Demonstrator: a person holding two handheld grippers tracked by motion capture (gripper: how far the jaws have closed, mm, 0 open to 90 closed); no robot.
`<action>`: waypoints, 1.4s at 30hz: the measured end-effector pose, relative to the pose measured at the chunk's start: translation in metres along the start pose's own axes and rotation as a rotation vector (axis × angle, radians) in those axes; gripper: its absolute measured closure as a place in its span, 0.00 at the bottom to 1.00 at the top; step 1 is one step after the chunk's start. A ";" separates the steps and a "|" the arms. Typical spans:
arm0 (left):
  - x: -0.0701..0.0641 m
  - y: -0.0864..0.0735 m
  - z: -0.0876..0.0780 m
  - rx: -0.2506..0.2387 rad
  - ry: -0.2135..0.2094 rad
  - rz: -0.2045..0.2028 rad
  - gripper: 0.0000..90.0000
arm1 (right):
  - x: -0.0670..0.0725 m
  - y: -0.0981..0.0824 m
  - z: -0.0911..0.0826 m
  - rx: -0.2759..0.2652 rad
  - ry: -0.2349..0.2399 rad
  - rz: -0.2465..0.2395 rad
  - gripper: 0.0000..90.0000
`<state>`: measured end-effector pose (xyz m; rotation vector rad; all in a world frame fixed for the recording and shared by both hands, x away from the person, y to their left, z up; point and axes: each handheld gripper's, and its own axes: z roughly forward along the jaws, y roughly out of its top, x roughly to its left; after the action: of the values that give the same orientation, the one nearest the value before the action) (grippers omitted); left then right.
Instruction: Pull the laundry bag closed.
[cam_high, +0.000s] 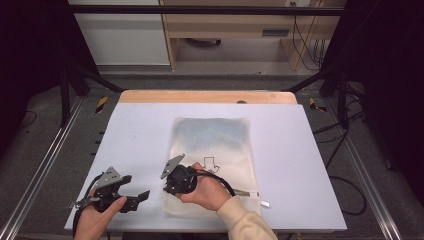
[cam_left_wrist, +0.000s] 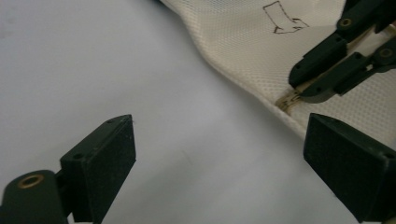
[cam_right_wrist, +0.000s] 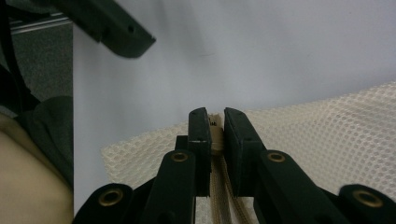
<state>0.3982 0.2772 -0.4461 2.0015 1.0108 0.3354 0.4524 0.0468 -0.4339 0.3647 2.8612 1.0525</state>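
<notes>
Lab: framed rig (cam_high: 65, 90), white table (cam_high: 145, 130), cables (cam_high: 305, 42)

Bare table (cam_high: 140, 130) lies free from 9 to 12 o'clock of the mesh bag (cam_high: 215, 140). Another open strip runs at 3 o'clock. The bag covers the centre.

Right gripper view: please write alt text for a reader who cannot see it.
The right gripper is shut on the zipper end of a cream mesh bag lying on a white table. One jaw of the left gripper shows at upper left.
</notes>
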 end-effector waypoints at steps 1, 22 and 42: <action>-0.003 0.000 0.002 -0.006 -0.013 -0.005 0.11 | -0.001 0.000 0.000 -0.009 0.003 -0.001 0.90; -0.032 0.008 0.038 0.050 -0.097 0.020 0.26 | -0.004 0.000 -0.008 -0.052 0.002 0.029 0.90; -0.021 0.007 0.063 0.085 -0.256 -0.026 0.58 | -0.003 0.002 -0.011 -0.073 0.006 0.028 0.91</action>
<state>0.4238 0.2231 -0.4759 2.0437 0.8995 0.0198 0.4541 0.0406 -0.4245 0.3984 2.8214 1.1614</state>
